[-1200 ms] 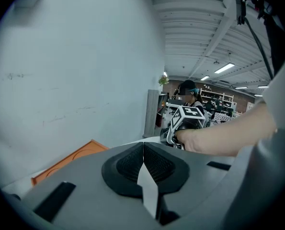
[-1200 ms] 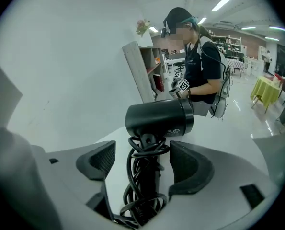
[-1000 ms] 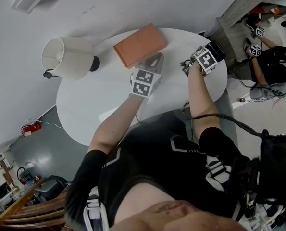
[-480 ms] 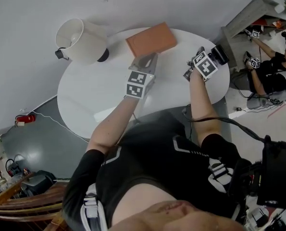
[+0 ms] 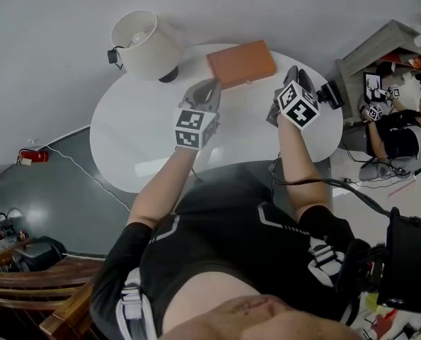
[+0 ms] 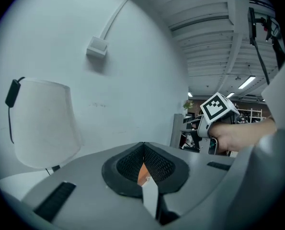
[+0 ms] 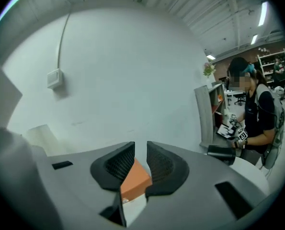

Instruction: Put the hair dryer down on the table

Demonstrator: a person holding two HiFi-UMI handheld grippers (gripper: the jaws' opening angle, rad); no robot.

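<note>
The black hair dryer [image 5: 330, 94] lies on the round white table [image 5: 139, 140] near its right edge, and it also shows at the right of the right gripper view [image 7: 222, 153]. My right gripper [image 5: 293, 74] hovers just left of it, apart from it. Its jaws [image 7: 141, 145] have just been closing to a narrow gap with nothing between them. My left gripper [image 5: 204, 86] hangs over the table's middle, shut and empty [image 6: 143, 145].
An orange box [image 5: 242, 64] lies at the table's far side, ahead of both grippers [image 7: 135, 178]. A white lamp [image 5: 145, 42] stands at the back left [image 6: 41, 123]. A person [image 7: 257, 123] sits beyond the table's right side by shelving.
Both grippers have risen toward the camera and drifted a little. The right gripper has drawn back from the hair dryer, which stays on the table.
</note>
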